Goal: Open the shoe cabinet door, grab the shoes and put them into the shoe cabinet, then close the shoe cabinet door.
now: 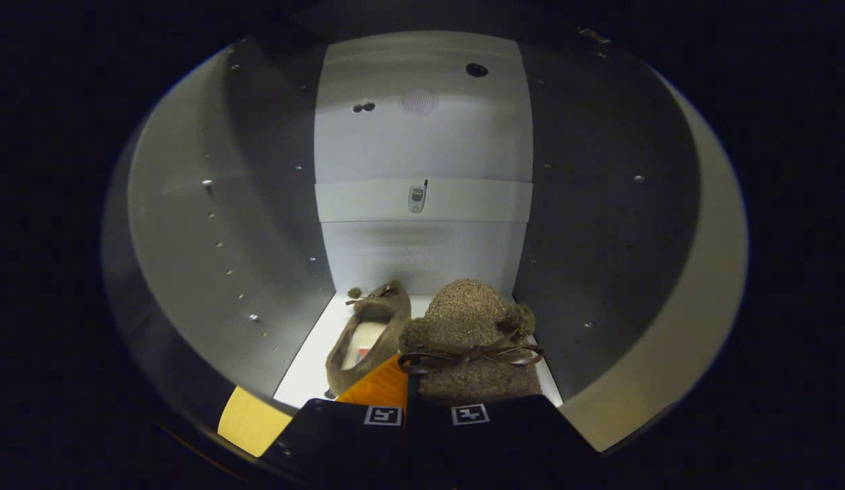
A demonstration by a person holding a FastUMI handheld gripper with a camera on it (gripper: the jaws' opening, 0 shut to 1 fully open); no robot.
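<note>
I am looking into the white shoe cabinet (422, 136). A brown fuzzy shoe (473, 320) with a dark bow and pom-poms sits right at my fingertips, toe pointing at the back wall. My gripper (405, 384) has its fingers drawn together on this shoe's near edge. Whether the shoe rests on the cabinet floor (306, 371) or hangs just above it is hidden by the fingers. The matching second shoe (368, 333) lies on the floor to the left, beside the held one, its opening facing up.
Grey side walls (259, 224) with rows of small shelf-pin holes close in on both sides. The back wall carries a horizontal rail with a small metal fitting (417, 199). A yellowish strip (248, 422) shows at the cabinet's front lower left.
</note>
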